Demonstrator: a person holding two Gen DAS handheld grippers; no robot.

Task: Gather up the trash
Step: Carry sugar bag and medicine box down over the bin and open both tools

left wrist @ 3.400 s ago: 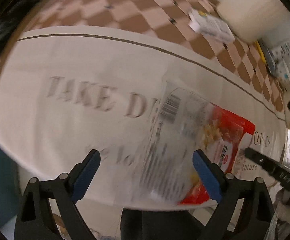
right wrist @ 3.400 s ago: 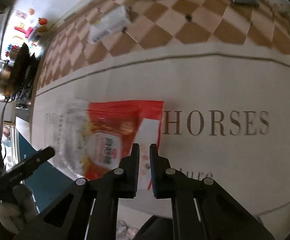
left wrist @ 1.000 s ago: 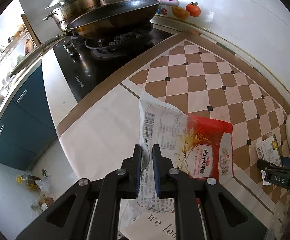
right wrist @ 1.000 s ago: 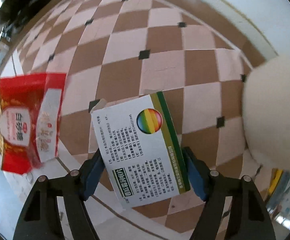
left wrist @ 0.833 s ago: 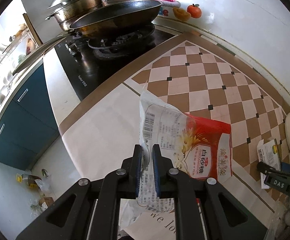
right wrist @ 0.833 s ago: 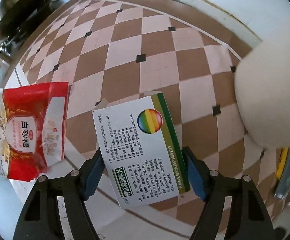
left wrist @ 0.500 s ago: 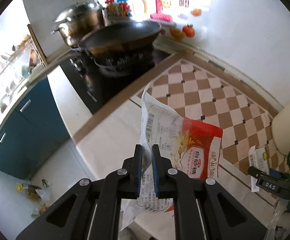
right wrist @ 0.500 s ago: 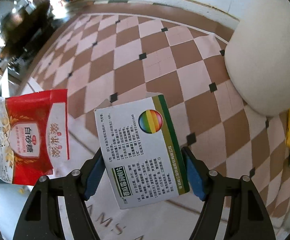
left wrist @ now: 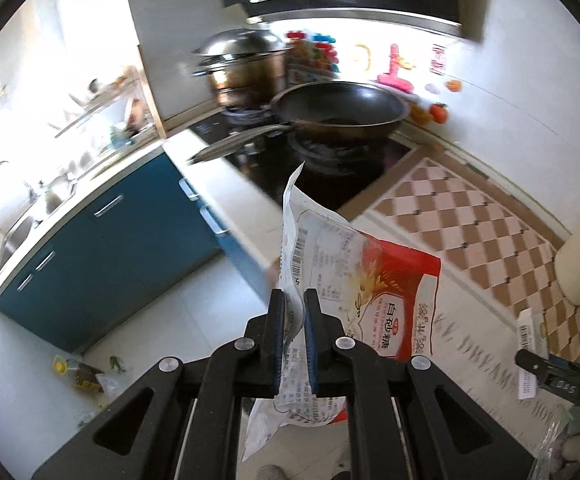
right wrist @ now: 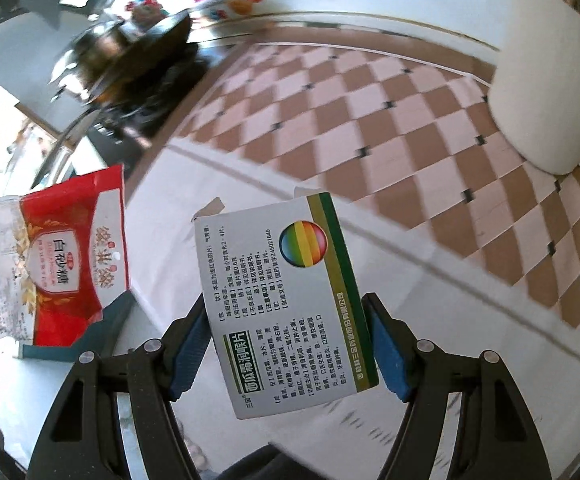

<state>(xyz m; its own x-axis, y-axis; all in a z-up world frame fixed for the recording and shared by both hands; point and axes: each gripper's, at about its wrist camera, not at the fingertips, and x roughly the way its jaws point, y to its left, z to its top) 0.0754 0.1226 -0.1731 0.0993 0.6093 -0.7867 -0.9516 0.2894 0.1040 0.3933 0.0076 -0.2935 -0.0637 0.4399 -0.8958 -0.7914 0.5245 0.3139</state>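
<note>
My left gripper is shut on the clear edge of a red and clear plastic sugar bag and holds it in the air near the counter's front edge. The bag also shows in the right wrist view, hanging at the left. My right gripper is shut on a white and green medicine box and holds it above the white printed cloth. The box shows edge-on at the far right in the left wrist view.
A checkered mat covers the back of the counter. A large white rounded container stands at the right. A wok and a steel pot sit on the black stove. Blue cabinets and the floor with litter lie to the left.
Both grippers have risen and drawn back from the counter with the bag and the box still held. The left view now takes in the cabinets, the floor and the stove.
</note>
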